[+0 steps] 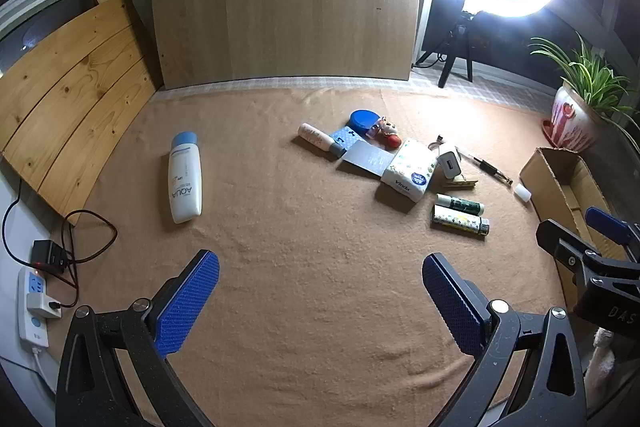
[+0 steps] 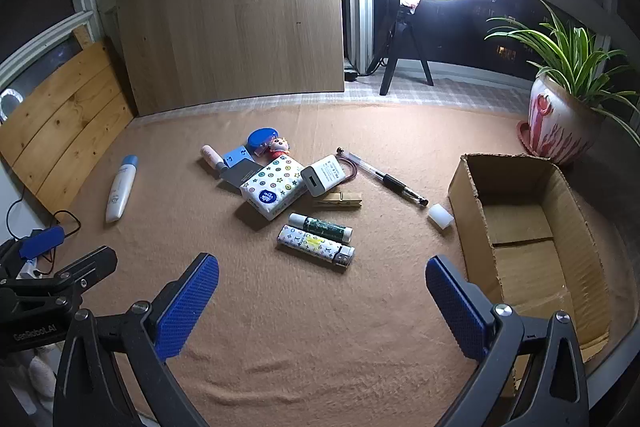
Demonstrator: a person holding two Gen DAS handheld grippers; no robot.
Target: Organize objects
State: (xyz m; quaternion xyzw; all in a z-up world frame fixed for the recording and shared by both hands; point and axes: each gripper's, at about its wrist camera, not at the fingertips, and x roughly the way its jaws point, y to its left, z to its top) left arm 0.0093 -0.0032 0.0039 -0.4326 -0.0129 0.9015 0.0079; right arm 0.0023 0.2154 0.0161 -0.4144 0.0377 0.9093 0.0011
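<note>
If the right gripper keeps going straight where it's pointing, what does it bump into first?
Probably just the tan blanket. The right gripper is open, tilted downward, with nothing between its fingers. The nearest object ahead is the patterned lighter, but depth is hard to judge, so it may land short of it.

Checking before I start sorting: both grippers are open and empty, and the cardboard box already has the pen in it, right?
Not quite. The box holds nothing; the pen lies on the blanket left of it, as the right wrist view shows. Both grippers, left and right, are open and empty.
</note>
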